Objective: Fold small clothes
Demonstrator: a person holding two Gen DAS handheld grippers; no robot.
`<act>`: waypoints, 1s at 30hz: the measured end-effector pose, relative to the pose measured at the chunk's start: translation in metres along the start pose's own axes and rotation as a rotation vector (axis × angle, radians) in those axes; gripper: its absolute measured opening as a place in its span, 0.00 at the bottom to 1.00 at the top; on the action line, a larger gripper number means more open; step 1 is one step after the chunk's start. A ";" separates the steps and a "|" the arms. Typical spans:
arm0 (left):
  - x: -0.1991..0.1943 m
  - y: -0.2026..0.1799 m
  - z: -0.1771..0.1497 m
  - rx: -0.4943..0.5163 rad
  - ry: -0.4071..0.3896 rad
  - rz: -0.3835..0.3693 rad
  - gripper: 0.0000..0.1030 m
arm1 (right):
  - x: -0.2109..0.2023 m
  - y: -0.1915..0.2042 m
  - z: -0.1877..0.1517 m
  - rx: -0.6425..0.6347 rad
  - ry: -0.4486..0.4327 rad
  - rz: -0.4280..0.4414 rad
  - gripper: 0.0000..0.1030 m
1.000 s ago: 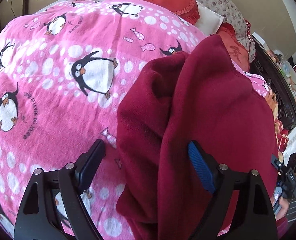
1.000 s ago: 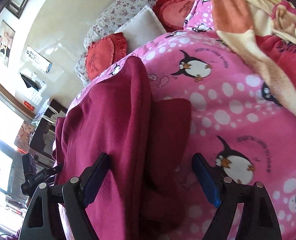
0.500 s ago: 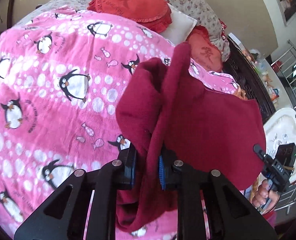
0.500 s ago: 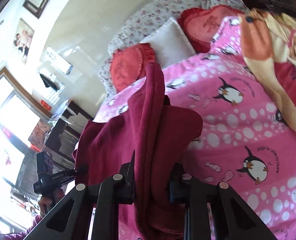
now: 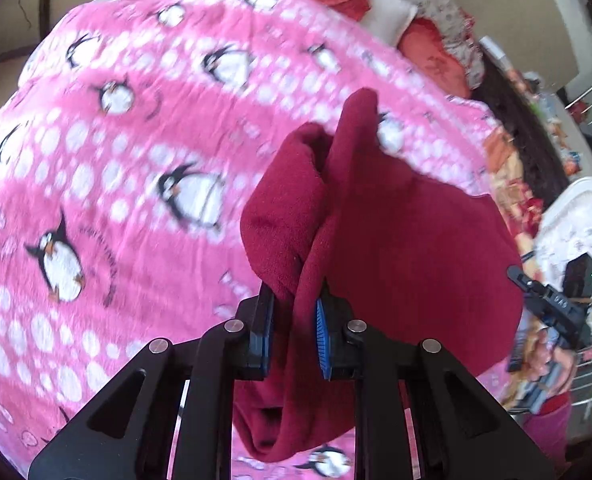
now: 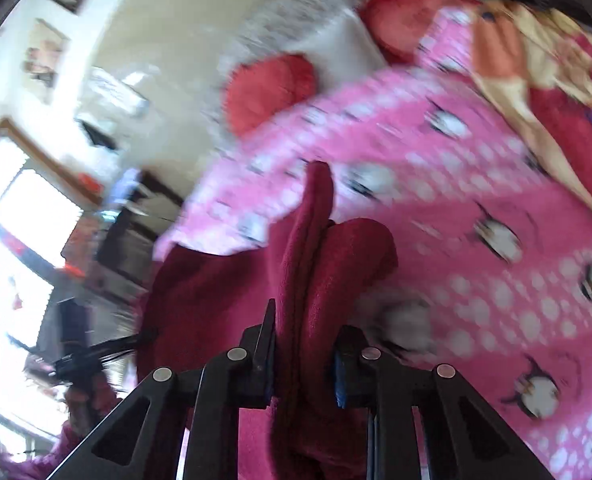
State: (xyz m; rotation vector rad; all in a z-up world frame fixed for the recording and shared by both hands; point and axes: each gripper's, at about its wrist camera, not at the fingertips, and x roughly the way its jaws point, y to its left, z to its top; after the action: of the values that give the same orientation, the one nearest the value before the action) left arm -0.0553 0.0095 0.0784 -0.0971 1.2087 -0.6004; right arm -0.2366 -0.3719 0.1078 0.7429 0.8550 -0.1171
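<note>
Left wrist view: your left gripper (image 5: 292, 340) pinches a bunched edge of the dark red garment (image 5: 408, 248), lifted over the penguin blanket (image 5: 116, 184), probably for folding. Right wrist view, blurred: your right gripper (image 6: 302, 360) clamps the garment's (image 6: 324, 264) other edge, cloth draped between.

A second ago both claws stood open around the dark red garment (image 5: 396, 240) lying on the penguin blanket (image 5: 116, 184). Since then the left claw (image 5: 292, 336) and the right claw (image 6: 302, 364) have each closed on a bunched fold of it and raised it off the blanket, so it now hangs between them.
</note>
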 end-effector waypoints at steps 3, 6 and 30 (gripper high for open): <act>-0.003 0.000 -0.009 0.017 -0.029 0.027 0.20 | -0.006 -0.012 -0.003 0.021 -0.022 -0.118 0.35; -0.014 -0.002 -0.012 0.033 -0.064 0.059 0.31 | -0.035 0.003 0.002 -0.010 -0.118 -0.122 0.43; 0.004 0.014 -0.042 -0.077 -0.056 0.067 0.49 | 0.199 0.228 -0.002 -0.544 0.181 -0.053 0.43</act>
State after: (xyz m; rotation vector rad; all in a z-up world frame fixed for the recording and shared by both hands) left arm -0.0864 0.0296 0.0544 -0.1372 1.1763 -0.4899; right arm -0.0188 -0.1620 0.0884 0.2217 1.0214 0.1355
